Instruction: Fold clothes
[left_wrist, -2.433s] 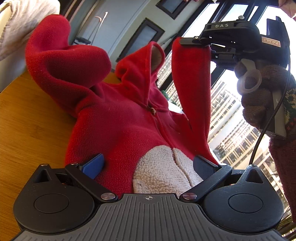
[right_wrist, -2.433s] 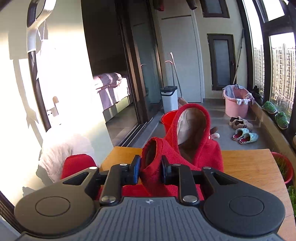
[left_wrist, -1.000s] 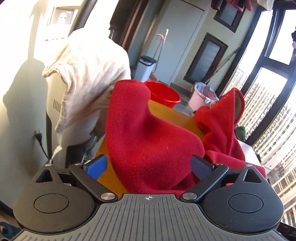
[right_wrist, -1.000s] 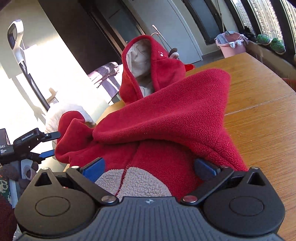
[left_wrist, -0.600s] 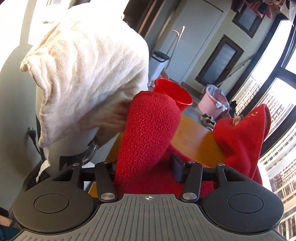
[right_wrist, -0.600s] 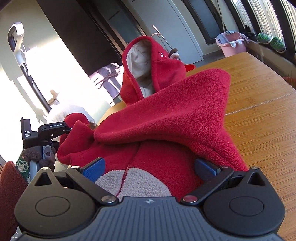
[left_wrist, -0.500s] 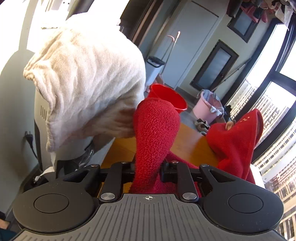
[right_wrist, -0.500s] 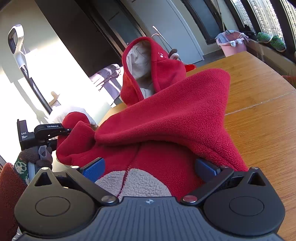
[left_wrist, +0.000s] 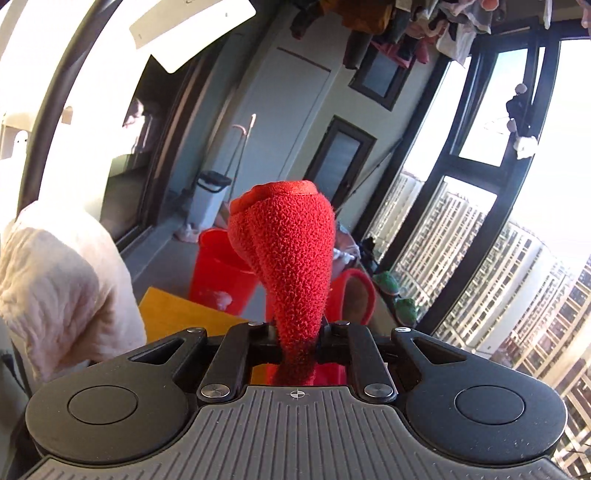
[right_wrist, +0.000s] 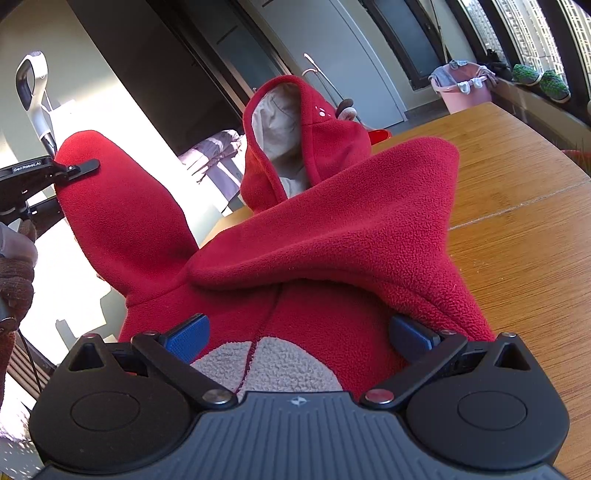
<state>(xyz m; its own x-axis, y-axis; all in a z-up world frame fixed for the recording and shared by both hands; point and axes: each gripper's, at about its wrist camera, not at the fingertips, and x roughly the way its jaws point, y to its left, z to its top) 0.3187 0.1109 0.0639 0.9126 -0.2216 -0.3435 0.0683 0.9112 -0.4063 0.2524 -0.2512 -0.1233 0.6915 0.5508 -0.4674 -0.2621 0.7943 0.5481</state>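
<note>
A red fleece hooded garment (right_wrist: 332, 236) lies on a wooden table (right_wrist: 517, 229), its hood (right_wrist: 295, 122) standing upright at the far side with a pale lining showing, and a cream fleece patch (right_wrist: 266, 365) at the near edge. One sleeve (left_wrist: 291, 258) is lifted off the table at the left: the left gripper (left_wrist: 299, 343) has its jaws clamped narrow on that sleeve, whose cuff end stands up above the fingers. The other sleeve lies folded across the chest. The right gripper (right_wrist: 295, 336) hovers low over the near part of the garment, jaws spread wide, its blue pads (right_wrist: 188, 336) either side of the cream patch and gripping nothing.

The table top is honey-coloured planked wood, bare on the right. Beyond its far edge stand a red bucket (left_wrist: 221, 273), a pink basin (right_wrist: 465, 92) with laundry and a small white bin (left_wrist: 207, 195) by a pale door. Tall dark-framed windows (left_wrist: 461, 221) on the right look onto high-rise blocks. A cream cloth (left_wrist: 62, 288) is draped at the left, and clothes hang overhead.
</note>
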